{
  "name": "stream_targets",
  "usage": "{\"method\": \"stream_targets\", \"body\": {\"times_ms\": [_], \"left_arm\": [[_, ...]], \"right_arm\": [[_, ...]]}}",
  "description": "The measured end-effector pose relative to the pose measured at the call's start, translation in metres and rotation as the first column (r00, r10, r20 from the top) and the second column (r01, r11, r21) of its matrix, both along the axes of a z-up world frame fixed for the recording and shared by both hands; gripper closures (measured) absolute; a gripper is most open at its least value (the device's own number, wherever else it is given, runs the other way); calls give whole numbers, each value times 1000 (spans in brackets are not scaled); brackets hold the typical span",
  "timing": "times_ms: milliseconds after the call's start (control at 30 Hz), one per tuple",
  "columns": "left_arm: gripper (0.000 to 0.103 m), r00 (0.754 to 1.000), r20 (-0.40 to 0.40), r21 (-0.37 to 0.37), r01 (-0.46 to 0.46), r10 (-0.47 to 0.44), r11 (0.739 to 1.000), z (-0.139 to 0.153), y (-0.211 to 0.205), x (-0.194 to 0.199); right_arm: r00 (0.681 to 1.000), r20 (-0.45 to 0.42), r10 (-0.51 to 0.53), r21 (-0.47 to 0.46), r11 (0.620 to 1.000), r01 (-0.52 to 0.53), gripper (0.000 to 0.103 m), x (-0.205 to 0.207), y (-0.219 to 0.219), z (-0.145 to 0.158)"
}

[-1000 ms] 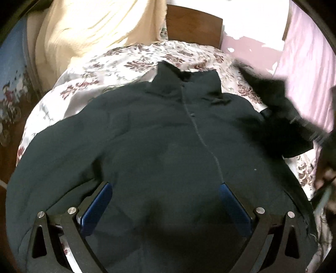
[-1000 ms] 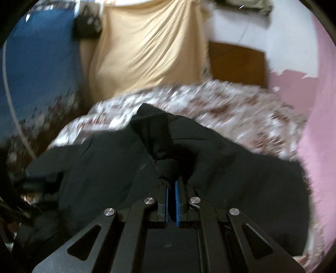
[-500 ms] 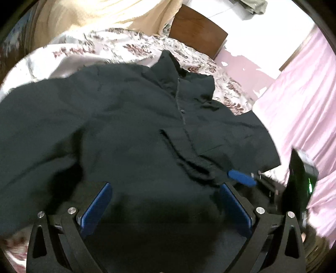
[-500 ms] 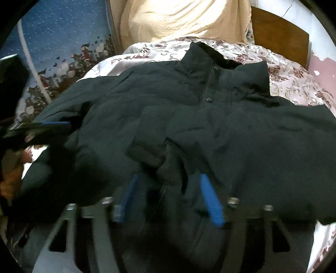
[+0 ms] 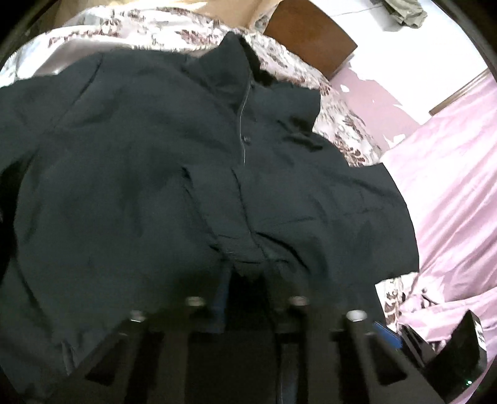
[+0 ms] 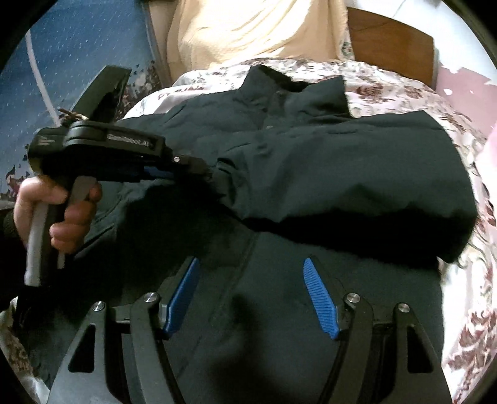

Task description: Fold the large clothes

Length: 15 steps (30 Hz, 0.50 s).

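A large dark jacket (image 5: 130, 161) lies spread on a floral bedsheet, collar at the far end; it also shows in the right wrist view (image 6: 357, 161). One sleeve is folded across the chest. My left gripper (image 5: 247, 267) is shut on the cuff of that sleeve (image 5: 239, 248); in the right wrist view (image 6: 198, 169) it pinches the same cuff at the left. My right gripper (image 6: 251, 276) is open and empty, with its blue pads (image 6: 320, 298) just above the jacket's lower front.
The floral bedsheet (image 6: 403, 90) covers the bed. A wooden headboard (image 5: 310, 34) stands behind it. A pink curtain (image 5: 450, 186) hangs on the right, a cream cloth (image 6: 248, 28) at the back, a blue patterned wall (image 6: 77, 62) on the left.
My right gripper let go of the sleeve, opened and drew back. My left gripper moved in and shut on the sleeve's cuff.
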<state>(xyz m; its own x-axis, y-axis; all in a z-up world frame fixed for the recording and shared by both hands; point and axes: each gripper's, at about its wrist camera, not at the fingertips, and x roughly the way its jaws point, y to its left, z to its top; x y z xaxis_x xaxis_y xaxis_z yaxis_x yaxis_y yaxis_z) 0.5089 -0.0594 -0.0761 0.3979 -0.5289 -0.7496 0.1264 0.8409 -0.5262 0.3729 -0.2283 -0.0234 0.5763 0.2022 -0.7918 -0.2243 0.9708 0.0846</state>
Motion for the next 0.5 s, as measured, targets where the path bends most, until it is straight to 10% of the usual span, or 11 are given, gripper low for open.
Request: {"method": "stream_targets", "body": {"times_ms": [333,500], "left_arm": [[97,949,308,176,-132,73,975,74,32,-16],[97,940,332,281,-183,84,942,75,55,-11]], "right_arm": [[968,220,-120,-16,992,127,39,-21,-41,38],[938,251,-237,-2,969,246,35,9,-74,35]]}}
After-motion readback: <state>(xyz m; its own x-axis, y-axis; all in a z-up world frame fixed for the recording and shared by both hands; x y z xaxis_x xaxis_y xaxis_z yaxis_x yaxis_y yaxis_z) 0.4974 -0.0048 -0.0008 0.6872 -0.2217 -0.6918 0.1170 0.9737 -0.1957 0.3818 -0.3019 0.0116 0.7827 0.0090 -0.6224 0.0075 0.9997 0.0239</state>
